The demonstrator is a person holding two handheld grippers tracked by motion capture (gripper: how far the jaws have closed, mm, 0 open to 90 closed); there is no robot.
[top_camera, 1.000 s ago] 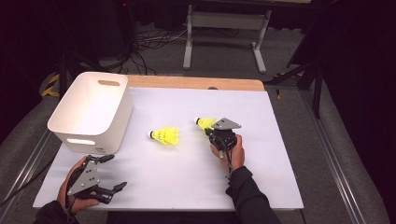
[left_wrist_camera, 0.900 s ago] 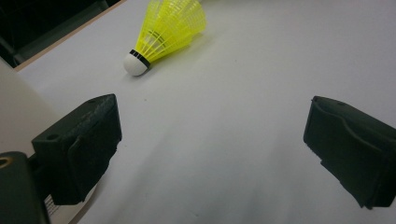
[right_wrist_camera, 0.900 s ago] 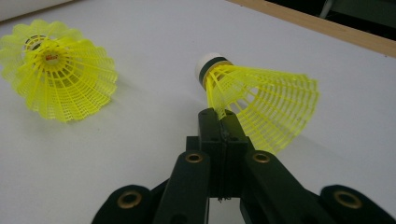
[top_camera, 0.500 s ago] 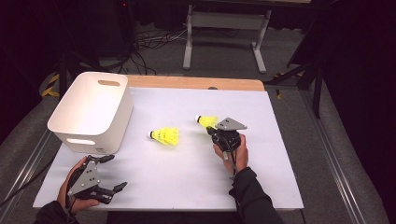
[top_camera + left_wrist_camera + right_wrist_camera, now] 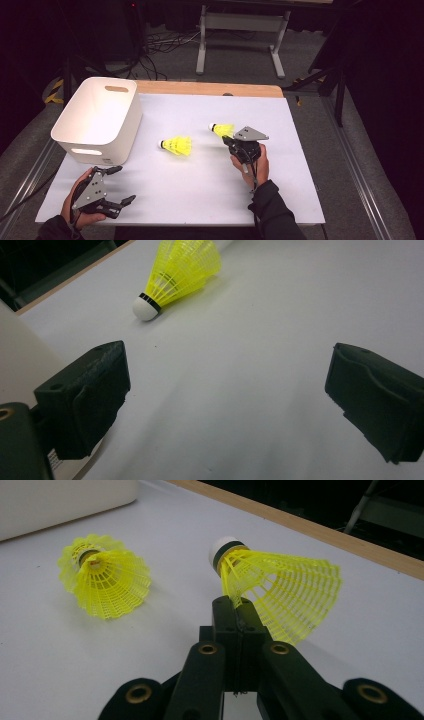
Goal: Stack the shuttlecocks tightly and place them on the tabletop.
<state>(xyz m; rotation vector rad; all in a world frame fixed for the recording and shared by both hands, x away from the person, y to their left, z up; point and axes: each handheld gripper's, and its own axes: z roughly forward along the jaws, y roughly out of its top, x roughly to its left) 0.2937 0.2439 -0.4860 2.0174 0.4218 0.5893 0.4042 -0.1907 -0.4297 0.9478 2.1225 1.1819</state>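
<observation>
Since a second ago my right gripper (image 5: pixel 235 602) has barely moved; its fingers are clamped on the far shuttlecock's (image 5: pixel 222 129) skirt on the surface. Next I lift it toward the white bin (image 5: pixel 97 117). Left gripper (image 5: pixel 116 186) idles, fingers apart.

Held shuttlecock (image 5: pixel 280 592): skirt edge at 6 o'clock hidden behind the right gripper (image 5: pixel 234 607); contact point covered.
Second shuttlecock (image 5: pixel 177 272): skirt cut off at 12 o'clock in the left gripper view.
White bin (image 5: pixel 97 117): floor hidden by its walls.
Left gripper (image 5: pixel 117 186): body partly covered by its grey plate.
</observation>
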